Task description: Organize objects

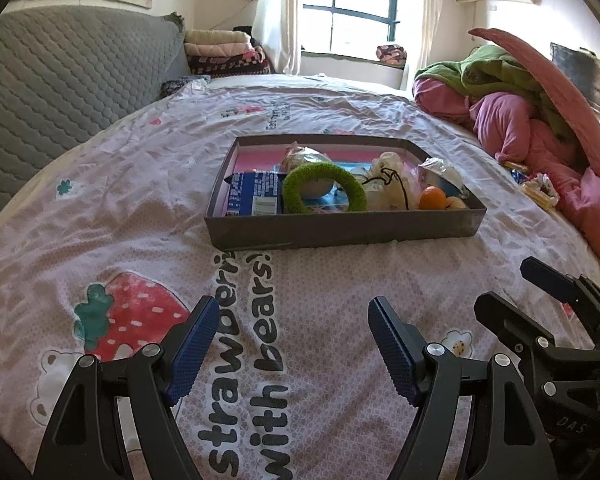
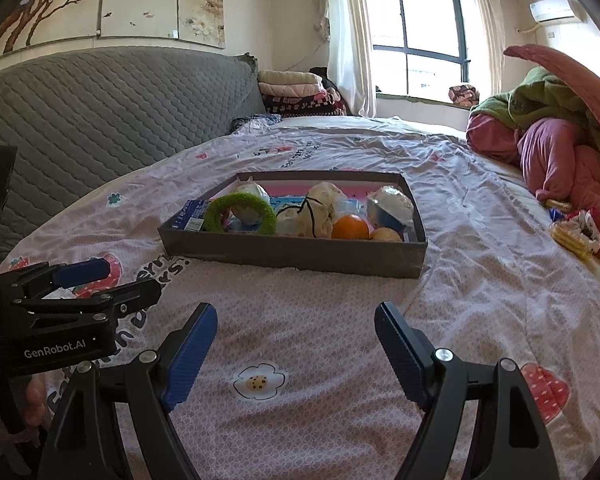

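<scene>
A shallow dark grey box [image 1: 340, 230] [image 2: 292, 256] lies on the bed. It holds a fuzzy green ring [image 1: 324, 186] [image 2: 240, 214], a blue carton [image 1: 256, 194], an orange [image 1: 432, 199] [image 2: 350, 227], a cream pouch with a black cord [image 1: 388, 186] [image 2: 320, 212] and wrapped items. My left gripper [image 1: 292, 320] is open and empty over the sheet, short of the box. My right gripper [image 2: 296, 324] is open and empty, also short of the box. Each shows in the other's view, the right [image 1: 540, 304] and the left [image 2: 92, 280].
The bed has a pink strawberry-print sheet [image 1: 140, 208]. A grey quilted headboard [image 2: 100, 112] stands on the left. Piled pink and green bedding [image 2: 560, 140] lies on the right, with small wrapped items [image 2: 576, 236] beside it. Folded blankets [image 2: 296, 92] sit by the window.
</scene>
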Demonstrator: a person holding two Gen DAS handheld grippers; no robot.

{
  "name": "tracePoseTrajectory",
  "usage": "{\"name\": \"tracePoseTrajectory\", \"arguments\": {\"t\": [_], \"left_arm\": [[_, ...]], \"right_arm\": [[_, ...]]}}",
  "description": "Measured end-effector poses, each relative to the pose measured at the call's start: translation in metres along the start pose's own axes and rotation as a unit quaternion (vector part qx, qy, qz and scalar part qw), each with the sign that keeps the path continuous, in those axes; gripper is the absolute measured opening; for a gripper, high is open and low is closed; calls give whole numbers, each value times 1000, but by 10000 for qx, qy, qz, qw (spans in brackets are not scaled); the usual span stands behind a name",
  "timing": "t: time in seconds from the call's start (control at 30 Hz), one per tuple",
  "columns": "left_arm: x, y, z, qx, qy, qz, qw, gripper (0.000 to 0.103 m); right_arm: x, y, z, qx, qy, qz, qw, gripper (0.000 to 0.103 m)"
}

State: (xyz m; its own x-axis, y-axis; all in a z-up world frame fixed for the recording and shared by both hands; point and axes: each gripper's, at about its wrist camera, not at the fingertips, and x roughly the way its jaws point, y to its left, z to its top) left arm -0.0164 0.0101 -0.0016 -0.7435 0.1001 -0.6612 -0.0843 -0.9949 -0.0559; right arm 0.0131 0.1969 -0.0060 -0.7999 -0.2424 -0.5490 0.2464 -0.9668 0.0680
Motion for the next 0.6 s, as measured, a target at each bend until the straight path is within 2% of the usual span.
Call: {"name": "tracePoseTrajectory", "arguments": {"t": [0.6], "left_arm": [[10,5,-3,-29,24,-17,10000,78]], "right_arm": [[8,1,-7,21,90,38,9999,81]]}}
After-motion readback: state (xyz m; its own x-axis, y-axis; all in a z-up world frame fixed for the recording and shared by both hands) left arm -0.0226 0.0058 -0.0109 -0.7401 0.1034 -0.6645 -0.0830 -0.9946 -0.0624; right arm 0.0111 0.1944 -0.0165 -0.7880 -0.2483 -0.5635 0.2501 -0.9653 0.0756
